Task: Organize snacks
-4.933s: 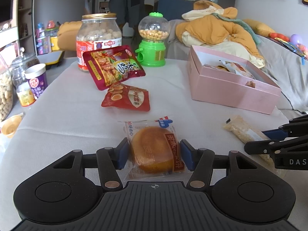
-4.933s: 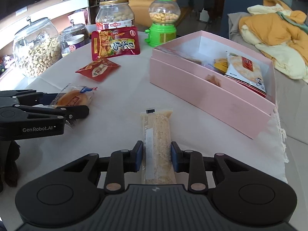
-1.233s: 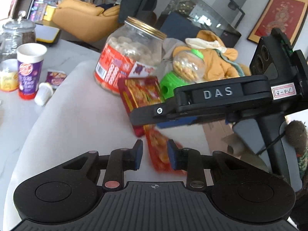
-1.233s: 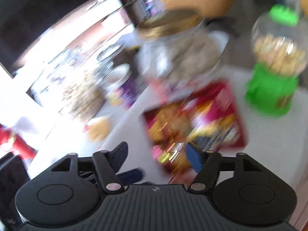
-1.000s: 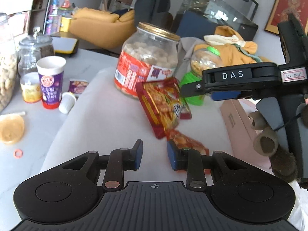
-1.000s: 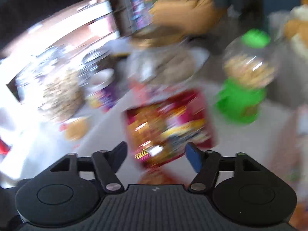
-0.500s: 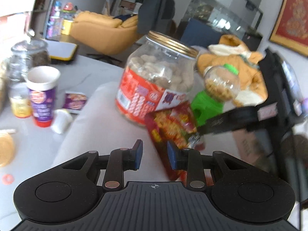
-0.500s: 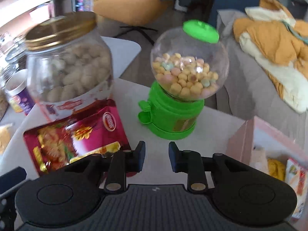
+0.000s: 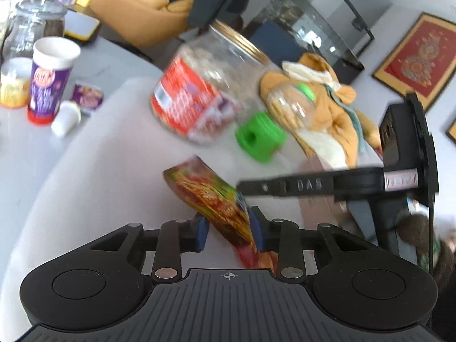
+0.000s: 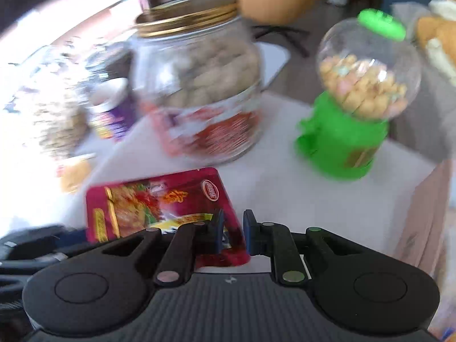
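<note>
Behind the red snack packet (image 10: pixel 159 202) pinched by right tongs (image 10: pixel 231 229), a peanut jar (image 10: pixel 196 85) and green candy dispenser (image 10: pixel 353 108) stand.

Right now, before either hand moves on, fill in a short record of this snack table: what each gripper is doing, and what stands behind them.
Right gripper: fingers shut on a corner of the large red foil snack packet
Left gripper: fingers slightly apart, have just been opening; packet shows between them, no clear press
Packet pose: tilted, not lying flat
Behind packet: clear plastic jar with gold lid; green candy dispenser with clear globe
Far left: purple paper cup
Right edge: pink cardboard box
</note>
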`<state>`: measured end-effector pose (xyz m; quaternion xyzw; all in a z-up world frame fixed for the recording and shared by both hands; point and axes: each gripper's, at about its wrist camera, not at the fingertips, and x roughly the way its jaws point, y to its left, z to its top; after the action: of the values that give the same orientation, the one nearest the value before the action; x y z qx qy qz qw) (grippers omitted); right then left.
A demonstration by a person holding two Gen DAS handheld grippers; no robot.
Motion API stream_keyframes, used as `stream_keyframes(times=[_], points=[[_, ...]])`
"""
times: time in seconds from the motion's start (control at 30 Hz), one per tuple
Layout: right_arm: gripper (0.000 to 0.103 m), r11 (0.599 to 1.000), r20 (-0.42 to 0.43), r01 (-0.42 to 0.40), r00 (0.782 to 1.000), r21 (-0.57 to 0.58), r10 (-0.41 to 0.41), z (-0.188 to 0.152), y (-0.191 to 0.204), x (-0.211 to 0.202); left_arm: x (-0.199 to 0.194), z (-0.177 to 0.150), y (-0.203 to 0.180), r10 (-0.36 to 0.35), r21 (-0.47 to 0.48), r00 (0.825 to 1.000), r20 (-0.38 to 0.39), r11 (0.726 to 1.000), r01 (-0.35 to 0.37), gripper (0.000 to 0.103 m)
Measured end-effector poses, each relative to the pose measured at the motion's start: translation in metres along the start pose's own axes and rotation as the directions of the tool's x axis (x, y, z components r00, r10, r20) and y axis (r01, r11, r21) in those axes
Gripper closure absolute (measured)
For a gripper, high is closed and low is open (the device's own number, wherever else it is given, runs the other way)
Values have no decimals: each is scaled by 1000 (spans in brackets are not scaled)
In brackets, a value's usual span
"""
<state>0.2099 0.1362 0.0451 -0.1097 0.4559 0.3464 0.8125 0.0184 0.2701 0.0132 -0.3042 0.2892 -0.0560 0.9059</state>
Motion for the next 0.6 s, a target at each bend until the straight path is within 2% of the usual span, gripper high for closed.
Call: stream_keyframes(times=[0.13, 0.23, 0.27, 0.3, 0.33, 0.37, 0.4, 0.5, 0.6], points=[[86, 998, -12, -37, 999, -59, 36, -28, 8, -17, -25, -29, -17, -39, 13, 998, -41, 999, 39, 68], [82, 994, -49, -77, 996, -72, 74, -51, 16, -27, -44, -44, -29, 9, 66, 999, -42, 998, -6, 68], [75, 994, -42, -69, 997, -86, 66, -58, 17, -31, -48, -46, -33, 47, 89, 998, -34, 995, -44, 68], [61, 992, -23, -58, 998, -113, 56, -67, 20, -38, -52, -48, -35, 94, 108, 995, -21, 990, -91, 68], [51, 990, -13, -49, 999, -130, 48, -72, 21, -40, -56, -50, -38, 146, 121, 989, -4, 982, -145, 68], [29, 989, -3, -29, 1000, -144, 29, -80, 23, -43, -60, -51, -40, 193, 128, 981, 15, 973, -193, 68], [23, 989, 3, -17, 1000, -149, 18, -85, 23, -44, -64, -51, -42, 234, 134, 971, 40, 962, -238, 68], [24, 988, -14, 3, 1000, -153, -5, -101, 15, -42, -77, -48, -45, 309, 132, 943, 121, 937, -324, 68], [28, 982, 33, 50, 998, -181, -45, -119, 11, -47, -85, -40, -49, 311, 122, 937, 162, 936, -331, 68]])
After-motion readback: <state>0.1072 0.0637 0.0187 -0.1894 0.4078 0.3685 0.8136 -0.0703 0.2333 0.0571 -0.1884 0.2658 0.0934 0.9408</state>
